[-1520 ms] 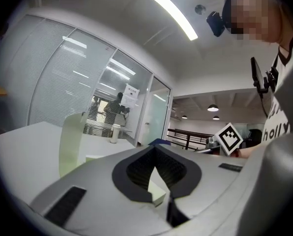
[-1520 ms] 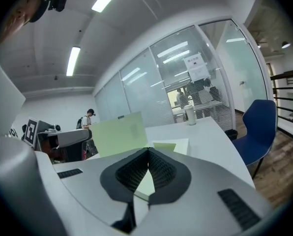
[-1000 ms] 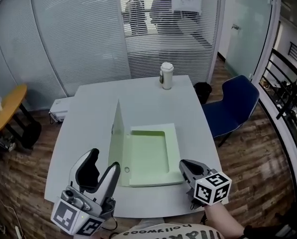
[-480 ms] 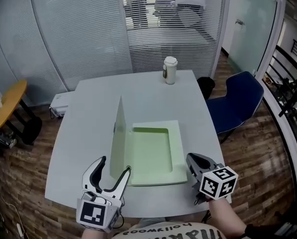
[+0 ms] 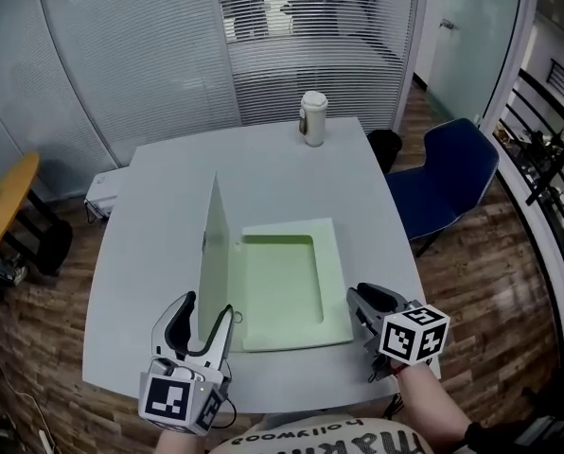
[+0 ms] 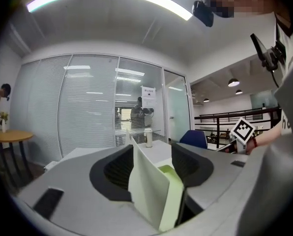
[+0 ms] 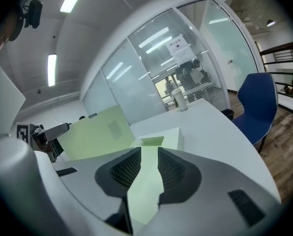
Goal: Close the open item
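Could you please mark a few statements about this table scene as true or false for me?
1. The pale green flat box has its lid standing upright. True.
2. The white lidded cup stands inside that box. False: it stands on the light grey table, beyond the box.
3. The lid's edge lies between the left gripper's open jaws. True; they have just been closing further.
4. A red chair stands beside the table. False: the chair is blue.

Lidded cup (image 5: 312, 118) (upright), blue chair (image 5: 449, 183), round yellow table (image 5: 8, 201)
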`<control>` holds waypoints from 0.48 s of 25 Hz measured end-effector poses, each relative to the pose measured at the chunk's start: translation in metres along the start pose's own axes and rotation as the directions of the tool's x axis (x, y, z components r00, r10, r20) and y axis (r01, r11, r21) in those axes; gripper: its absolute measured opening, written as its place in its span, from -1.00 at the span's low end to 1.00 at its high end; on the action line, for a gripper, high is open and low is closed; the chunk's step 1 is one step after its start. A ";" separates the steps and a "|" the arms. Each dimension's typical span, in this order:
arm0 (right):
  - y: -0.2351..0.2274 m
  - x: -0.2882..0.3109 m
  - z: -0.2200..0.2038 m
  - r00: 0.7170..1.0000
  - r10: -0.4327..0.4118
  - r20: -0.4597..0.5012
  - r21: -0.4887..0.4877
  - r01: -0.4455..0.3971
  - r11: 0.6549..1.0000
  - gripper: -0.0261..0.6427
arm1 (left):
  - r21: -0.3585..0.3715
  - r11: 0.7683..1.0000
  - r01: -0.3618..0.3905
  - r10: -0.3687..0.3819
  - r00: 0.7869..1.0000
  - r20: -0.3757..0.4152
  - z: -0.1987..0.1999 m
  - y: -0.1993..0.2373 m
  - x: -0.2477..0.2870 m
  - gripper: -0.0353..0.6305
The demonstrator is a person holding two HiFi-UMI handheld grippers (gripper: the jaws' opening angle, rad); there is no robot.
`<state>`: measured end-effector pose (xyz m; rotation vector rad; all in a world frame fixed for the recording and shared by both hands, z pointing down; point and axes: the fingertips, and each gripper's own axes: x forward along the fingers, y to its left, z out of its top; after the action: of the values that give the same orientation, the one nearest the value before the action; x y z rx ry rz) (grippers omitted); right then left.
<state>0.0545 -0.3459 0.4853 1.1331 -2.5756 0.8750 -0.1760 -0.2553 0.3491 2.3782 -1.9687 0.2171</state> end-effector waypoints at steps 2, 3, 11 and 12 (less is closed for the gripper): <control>-0.010 0.007 -0.007 0.999 -0.023 -0.030 0.020 0.024 1.000 -0.65 | -0.019 1.000 -0.007 0.007 1.000 0.012 0.001 0.004 0.002 -0.27; -0.015 0.011 -0.013 0.998 -0.033 -0.053 0.039 0.035 0.999 -0.58 | -0.027 1.000 -0.010 0.010 1.000 0.014 0.001 0.005 0.002 -0.36; -0.029 0.039 -0.067 0.965 -0.005 -0.261 0.284 0.081 0.955 -0.42 | -0.072 0.997 0.023 -0.022 1.000 0.019 -0.001 0.006 0.005 -0.49; -0.030 0.041 -0.072 0.961 0.004 -0.277 0.310 0.085 0.947 -0.39 | -0.074 0.997 0.029 -0.028 0.999 0.019 -0.001 0.006 0.006 -0.50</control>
<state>0.0437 -0.3447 0.5728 1.0483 -2.2313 1.3714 -0.1811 -0.2618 0.3506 2.3689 -1.9132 0.1204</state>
